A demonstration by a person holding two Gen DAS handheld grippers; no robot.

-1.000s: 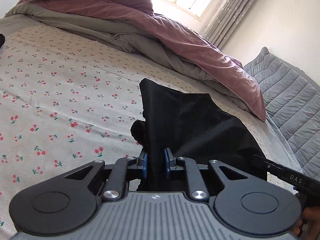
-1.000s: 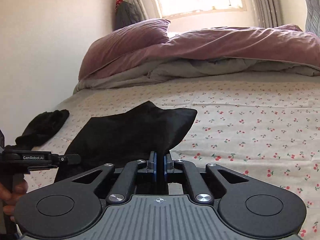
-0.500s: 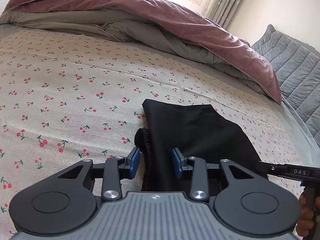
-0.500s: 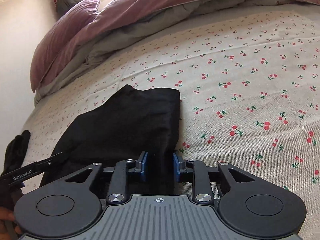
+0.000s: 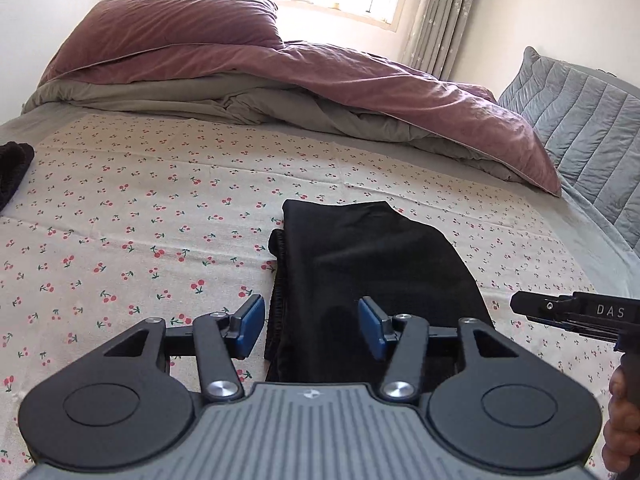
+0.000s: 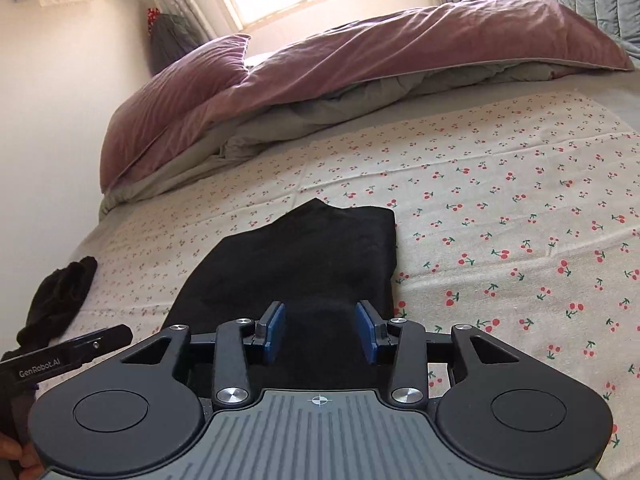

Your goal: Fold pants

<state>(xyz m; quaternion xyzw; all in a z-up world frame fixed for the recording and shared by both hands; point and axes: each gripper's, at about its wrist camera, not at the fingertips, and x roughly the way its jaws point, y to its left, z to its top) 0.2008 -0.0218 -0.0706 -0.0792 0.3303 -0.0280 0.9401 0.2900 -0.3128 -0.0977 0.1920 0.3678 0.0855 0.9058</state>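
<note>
The black pants [image 5: 372,276] lie folded into a compact rectangle on the cherry-print bed sheet [image 5: 140,216]; in the right wrist view the pants [image 6: 304,264] stretch away from the fingers. My left gripper [image 5: 312,328] hovers over the near left edge of the pants, jaws opening, pads clear of the cloth. My right gripper [image 6: 320,332] stands over the near right part, jaws opening too, nothing pinched. Each gripper's tip shows at the edge of the other's view, the right gripper [image 5: 576,314] and the left gripper [image 6: 72,350].
A mauve and grey duvet [image 5: 320,92] with a pillow [image 5: 172,28] is heaped at the head of the bed. Another dark garment [image 6: 60,296] lies near the left bed edge. A grey quilted cushion [image 5: 580,120] stands on the right. The window is behind.
Both grippers let go of the pants and their jaws spread apart. The pants dropped from a lifted fold to lie flat. Both hands pulled back and tilted.
</note>
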